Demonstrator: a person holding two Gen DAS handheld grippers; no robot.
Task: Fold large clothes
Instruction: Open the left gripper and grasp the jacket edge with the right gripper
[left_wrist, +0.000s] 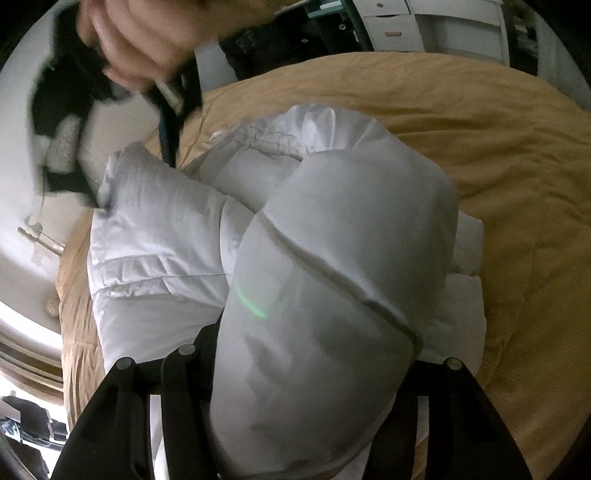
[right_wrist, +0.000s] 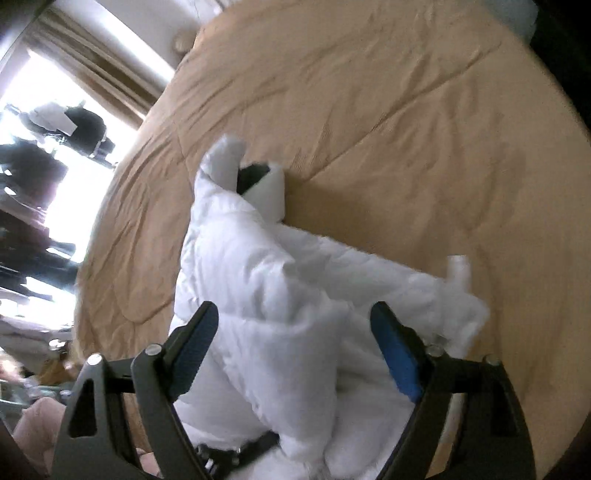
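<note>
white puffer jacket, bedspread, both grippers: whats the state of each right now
white puffer jacket: partly folded, bunched up, lying on the bed
left gripper: a puffy fold of the jacket fills the space between its jaws; cannot tell if it is clamped
right gripper: open, blue pads apart, jacket between them
tan bedspread: spread flat, lightly creased

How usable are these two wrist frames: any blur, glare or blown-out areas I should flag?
Left wrist: the person's hand at top is motion-smeared, a green flare streak crosses the white puffer jacket, and the fisheye bends the tan bedspread. Right wrist: the window is blown out, and the jacket looks soft and overexposed.
</note>
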